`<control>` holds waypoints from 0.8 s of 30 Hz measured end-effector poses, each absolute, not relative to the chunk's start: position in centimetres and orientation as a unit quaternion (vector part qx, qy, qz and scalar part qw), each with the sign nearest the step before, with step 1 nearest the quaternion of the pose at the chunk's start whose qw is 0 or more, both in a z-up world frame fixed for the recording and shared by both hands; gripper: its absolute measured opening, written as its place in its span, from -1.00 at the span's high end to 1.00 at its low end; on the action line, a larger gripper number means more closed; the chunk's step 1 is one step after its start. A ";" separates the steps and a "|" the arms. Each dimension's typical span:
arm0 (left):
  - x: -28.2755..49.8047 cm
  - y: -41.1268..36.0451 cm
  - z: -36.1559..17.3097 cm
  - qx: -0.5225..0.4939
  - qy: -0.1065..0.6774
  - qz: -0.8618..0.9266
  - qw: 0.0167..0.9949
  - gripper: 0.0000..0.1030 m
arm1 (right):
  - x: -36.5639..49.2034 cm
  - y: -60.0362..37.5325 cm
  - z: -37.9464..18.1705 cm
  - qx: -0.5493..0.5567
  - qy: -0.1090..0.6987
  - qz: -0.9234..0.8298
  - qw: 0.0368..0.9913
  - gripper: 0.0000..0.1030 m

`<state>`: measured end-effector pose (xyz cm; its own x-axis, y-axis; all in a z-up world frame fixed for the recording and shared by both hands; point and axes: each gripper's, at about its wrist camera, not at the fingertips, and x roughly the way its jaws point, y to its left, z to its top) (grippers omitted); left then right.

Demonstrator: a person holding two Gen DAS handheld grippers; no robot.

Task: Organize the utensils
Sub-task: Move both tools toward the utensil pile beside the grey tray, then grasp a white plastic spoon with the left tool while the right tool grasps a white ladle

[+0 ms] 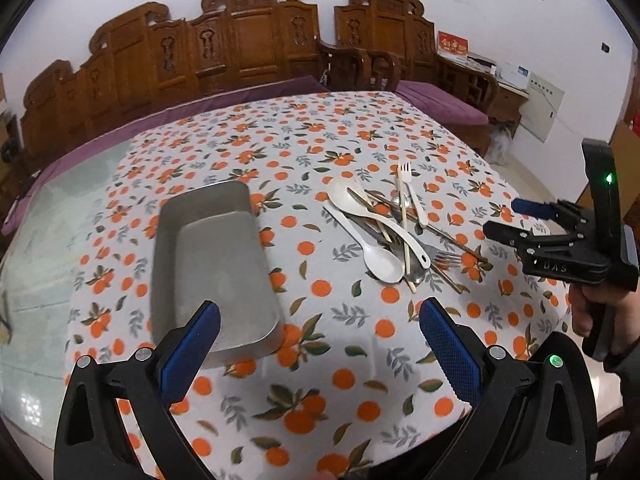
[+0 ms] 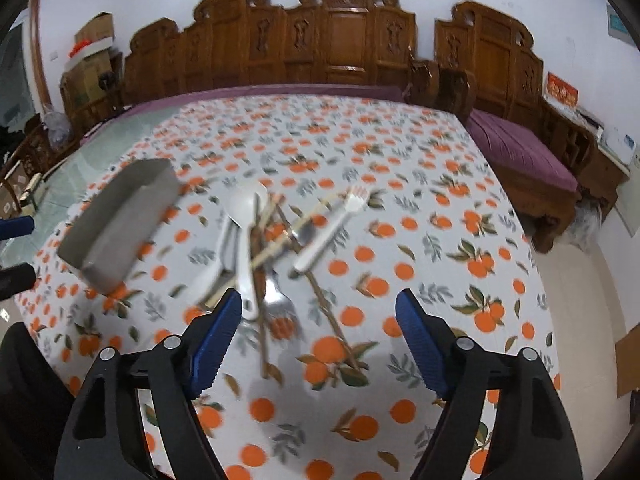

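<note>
On the orange-print surface (image 1: pixel 320 360): messy utensil pile (image 1: pixel 394 232), metal tray (image 1: pixel 212 264) beside it.
Left gripper (image 1: pixel 320 344) and right gripper (image 2: pixel 319 336) hover with jaws spread, empty; wooden bench (image 1: pixel 248 40) behind.

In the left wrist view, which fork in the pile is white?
The small white fork at the pile's far side; the metal fork nearer the camera is silver.

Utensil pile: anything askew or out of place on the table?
Yes. The utensil pile is a crisscrossed heap of white spoons, forks and chopsticks lying on the tablecloth; none are in the metal tray beside it, which looks empty. No spills or damage visible.
</note>
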<state>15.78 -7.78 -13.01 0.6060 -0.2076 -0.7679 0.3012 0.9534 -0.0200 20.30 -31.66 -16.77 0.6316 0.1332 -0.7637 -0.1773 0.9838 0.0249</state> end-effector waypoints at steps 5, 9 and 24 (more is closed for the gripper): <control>17.4 -9.4 -13.9 0.063 0.423 -0.152 0.891 -0.87 | 20.6 -32.6 -18.2 -0.022 0.437 0.082 0.896 -0.55; 19.2 -11.0 -15.0 0.056 0.436 -0.173 0.881 -0.68 | 20.9 -32.7 -18.9 -0.012 0.445 0.087 0.891 -0.52; 26.8 -14.9 -22.5 0.021 0.514 -0.177 0.839 0.11 | 20.8 -32.1 -18.6 -0.002 0.444 0.102 0.890 -0.51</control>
<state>26.76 -14.94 -22.50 0.4082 -0.2750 -0.8705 0.3179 0.9367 -0.1468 20.81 -32.13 -18.60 0.5855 0.1797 -0.7905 -0.1833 0.9792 0.0869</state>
